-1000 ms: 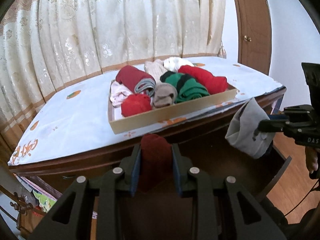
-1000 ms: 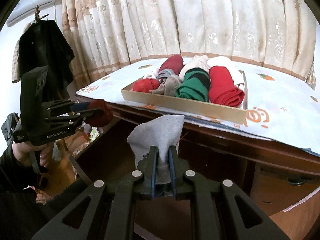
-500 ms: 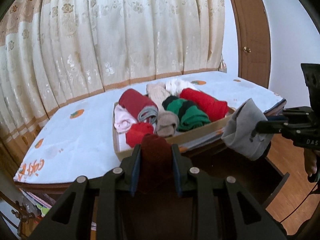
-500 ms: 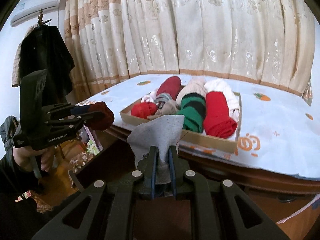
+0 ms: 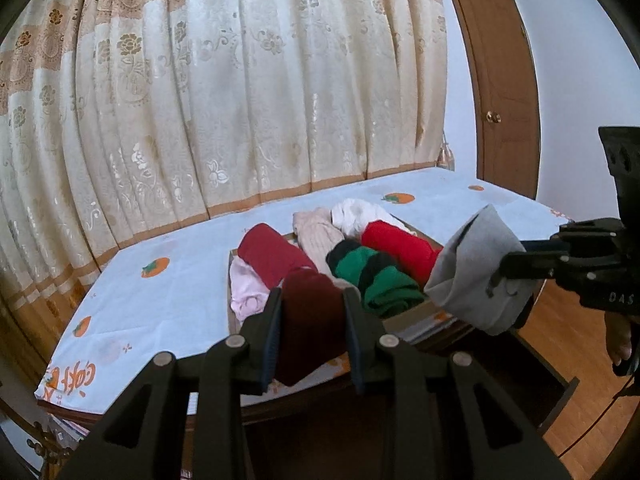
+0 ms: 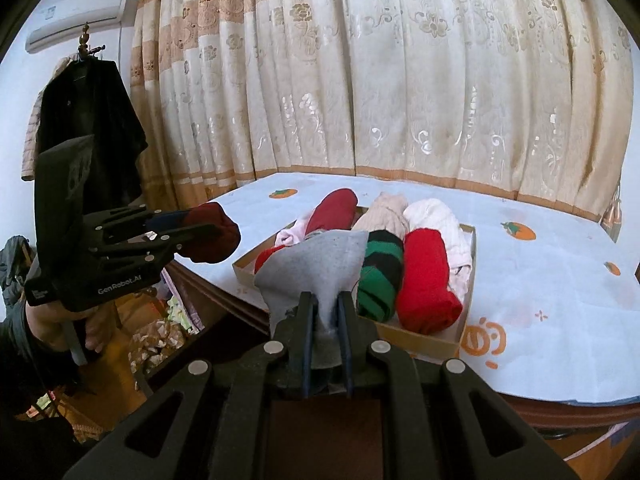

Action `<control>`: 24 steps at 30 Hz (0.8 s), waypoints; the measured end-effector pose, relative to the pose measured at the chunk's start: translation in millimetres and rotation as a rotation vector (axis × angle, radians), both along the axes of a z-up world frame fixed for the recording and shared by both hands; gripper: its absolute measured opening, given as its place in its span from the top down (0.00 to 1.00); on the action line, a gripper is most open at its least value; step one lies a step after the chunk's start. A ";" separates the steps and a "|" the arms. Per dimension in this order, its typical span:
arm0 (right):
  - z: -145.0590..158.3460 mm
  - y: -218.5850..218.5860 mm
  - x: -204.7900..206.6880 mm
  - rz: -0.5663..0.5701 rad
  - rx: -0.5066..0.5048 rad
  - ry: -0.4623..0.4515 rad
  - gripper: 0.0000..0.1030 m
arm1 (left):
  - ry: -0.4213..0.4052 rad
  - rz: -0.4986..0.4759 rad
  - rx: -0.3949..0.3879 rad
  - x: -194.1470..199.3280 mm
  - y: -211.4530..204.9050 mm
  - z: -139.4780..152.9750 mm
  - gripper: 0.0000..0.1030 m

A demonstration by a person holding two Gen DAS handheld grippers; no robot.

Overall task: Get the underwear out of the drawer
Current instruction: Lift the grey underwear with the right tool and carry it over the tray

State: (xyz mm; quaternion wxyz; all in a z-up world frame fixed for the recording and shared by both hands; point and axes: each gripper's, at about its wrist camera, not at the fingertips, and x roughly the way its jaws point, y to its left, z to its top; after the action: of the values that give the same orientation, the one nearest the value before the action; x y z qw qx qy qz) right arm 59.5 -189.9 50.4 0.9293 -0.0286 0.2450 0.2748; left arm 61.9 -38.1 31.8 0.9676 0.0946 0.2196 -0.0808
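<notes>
My left gripper [image 5: 313, 300] is shut on a dark red rolled underwear [image 5: 310, 320] and holds it up in front of the table's near edge. It also shows in the right wrist view [image 6: 212, 234]. My right gripper [image 6: 325, 304] is shut on a grey underwear [image 6: 316, 276], which also shows at the right of the left wrist view [image 5: 476, 276]. Both are held above the open dark wooden drawer [image 5: 556, 396], near a cardboard tray [image 6: 424, 338] on the table.
The tray holds several rolled garments: red [image 6: 426, 284], green and black [image 6: 380, 276], beige [image 6: 384, 214], white and pink. It sits on a table with a pale blue cloth [image 5: 168, 296]. A curtain hangs behind. A door [image 5: 500, 80] stands at the right, a coat rack [image 6: 84, 120] at the left.
Both grippers have risen with their underwear, from beside the drawer front to the height of the table top. The tray now appears lower and closer in both views.
</notes>
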 end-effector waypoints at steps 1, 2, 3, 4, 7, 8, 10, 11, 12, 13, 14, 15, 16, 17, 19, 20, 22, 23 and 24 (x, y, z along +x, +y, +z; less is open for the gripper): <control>1.0 -0.1 1.8 -0.002 0.001 -0.002 0.87 | -0.002 0.001 -0.005 2.1 1.0 1.7 0.74; 1.8 0.0 3.5 -0.004 0.002 -0.004 0.87 | -0.004 0.003 -0.006 2.8 1.5 2.5 0.74; 2.9 0.5 5.6 -0.006 0.002 -0.005 0.87 | -0.009 0.006 -0.005 5.5 2.2 4.3 0.74; 3.3 0.6 7.5 -0.009 0.003 -0.006 0.87 | -0.011 0.006 -0.005 6.8 2.1 4.9 0.74; 5.7 0.8 13.8 -0.013 0.001 -0.007 0.87 | -0.021 0.012 0.001 13.3 3.5 8.9 0.74; 6.2 0.8 15.4 -0.015 -0.001 -0.008 0.87 | -0.021 0.014 0.001 15.2 3.9 9.7 0.74; 7.5 1.0 19.5 -0.018 -0.003 -0.007 0.87 | -0.018 0.020 -0.006 22.5 7.2 11.4 0.74; 8.1 0.9 22.3 -0.020 -0.002 -0.006 0.87 | -0.017 0.025 -0.007 25.8 8.7 11.7 0.74; 8.9 0.4 25.1 -0.022 -0.001 -0.005 0.87 | -0.016 0.029 -0.010 28.4 9.6 12.0 0.74; 9.7 0.1 27.7 -0.024 0.000 -0.004 0.87 | -0.014 0.034 -0.016 31.9 11.5 12.2 0.74; 10.8 -0.2 30.5 -0.027 0.000 -0.005 0.87 | -0.012 0.036 -0.019 34.5 13.0 12.0 0.74; 11.5 -0.4 32.6 -0.030 -0.001 -0.006 0.87 | -0.012 0.039 -0.019 35.6 14.0 11.7 0.74; 12.4 -0.5 34.7 -0.032 -0.001 -0.006 0.87 | -0.015 0.044 -0.019 37.4 14.9 11.4 0.74; 13.1 -0.5 36.8 -0.035 0.000 -0.007 0.87 | -0.015 0.046 -0.020 39.1 15.5 11.4 0.74; 14.5 -0.1 40.9 -0.041 0.000 -0.010 0.87 | -0.013 0.050 -0.026 43.8 17.7 11.5 0.74; 15.1 -0.1 42.2 -0.043 0.002 -0.011 0.87 | -0.012 0.051 -0.027 44.9 18.0 11.5 0.74; 16.2 0.1 45.7 -0.049 0.005 -0.016 0.87 | -0.013 0.057 -0.025 49.2 18.9 12.2 0.74; 16.7 0.4 47.8 -0.053 0.007 -0.018 0.87 | -0.014 0.058 -0.026 50.4 19.2 12.6 0.74; 17.2 0.5 49.9 -0.056 0.009 -0.019 0.87 | -0.012 0.058 -0.027 52.4 19.5 13.0 0.74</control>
State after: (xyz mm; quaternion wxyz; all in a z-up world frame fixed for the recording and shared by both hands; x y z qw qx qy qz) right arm 109.4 -189.4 67.7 0.9390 -0.0201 0.2354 0.2497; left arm 114.3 -18.6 44.8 0.9721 0.0755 0.2154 -0.0550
